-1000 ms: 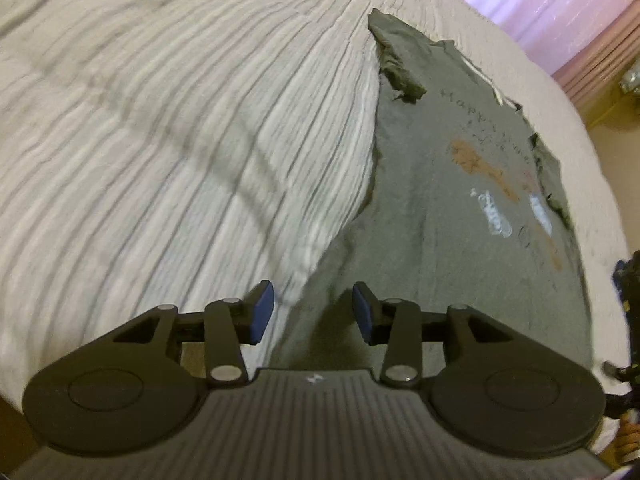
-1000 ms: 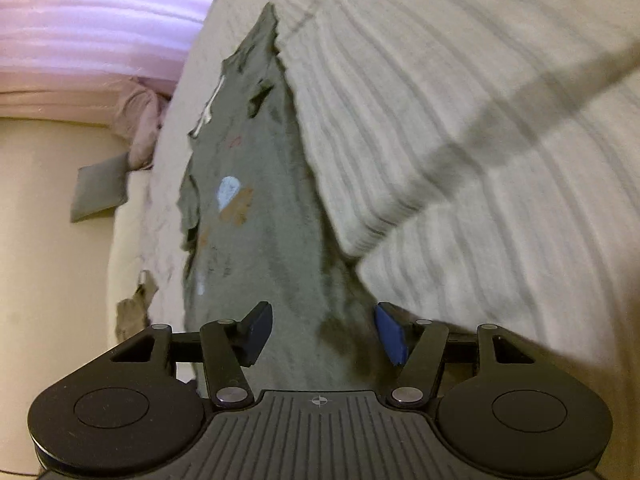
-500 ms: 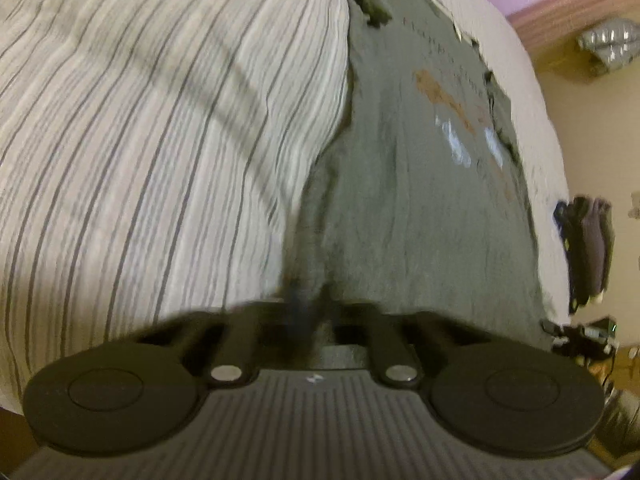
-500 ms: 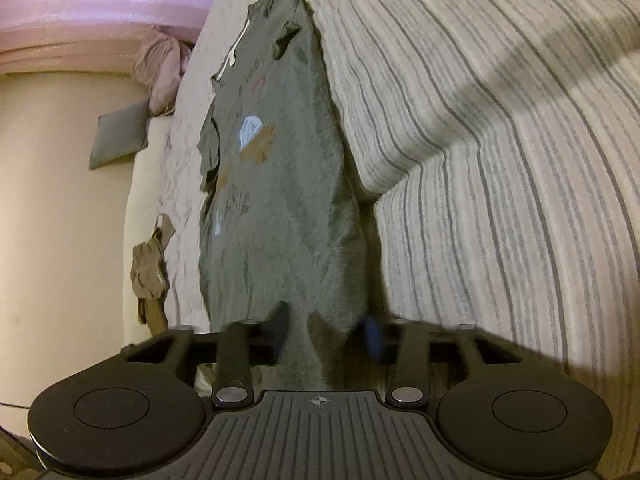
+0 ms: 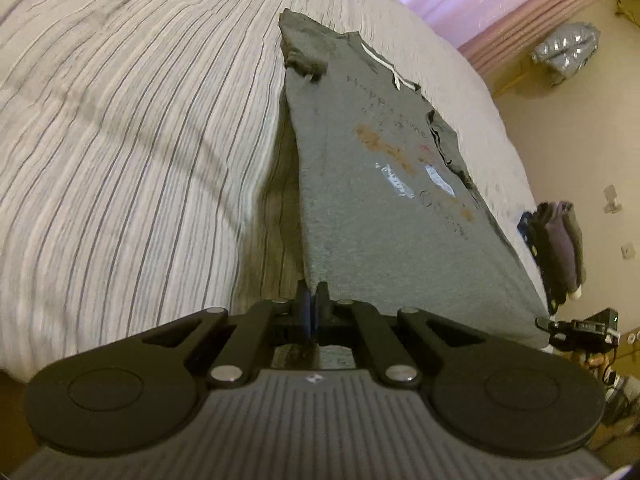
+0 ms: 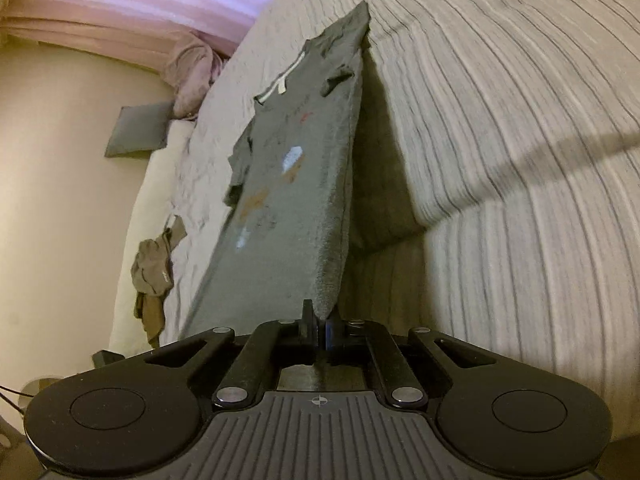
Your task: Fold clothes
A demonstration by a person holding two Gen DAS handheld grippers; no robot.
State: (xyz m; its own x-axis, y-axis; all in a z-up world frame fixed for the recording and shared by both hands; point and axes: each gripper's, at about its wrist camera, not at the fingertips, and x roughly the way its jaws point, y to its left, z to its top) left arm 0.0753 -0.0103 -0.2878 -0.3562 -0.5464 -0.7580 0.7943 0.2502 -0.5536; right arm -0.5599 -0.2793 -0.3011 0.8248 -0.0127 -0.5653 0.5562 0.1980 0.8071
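Now both claws pinch the near hem of the grey T-shirt (image 5: 372, 200), one corner each. My left claw (image 5: 311, 300) is pressed together on the hem corner at the shirt's striped-bedspread side; my right claw (image 6: 320, 320) has just been closing and clamps cloth at the other hem corner. The shirt lies on the bed (image 5: 120, 140), its near end lifted and drawn taut, its collar end resting far up the bedspread.

Handling, as I judge it: light, limp jersey knit, no stiffness of its own. It sags wherever unsupported and will drag on the ribbed cover. Corners are the right hold; a mid-hem grip would let the sides droop.

Materials: matte heathered cotton, cracked orange and white print, white neck tape. Bedspread is crinkled, thin dark stripes.
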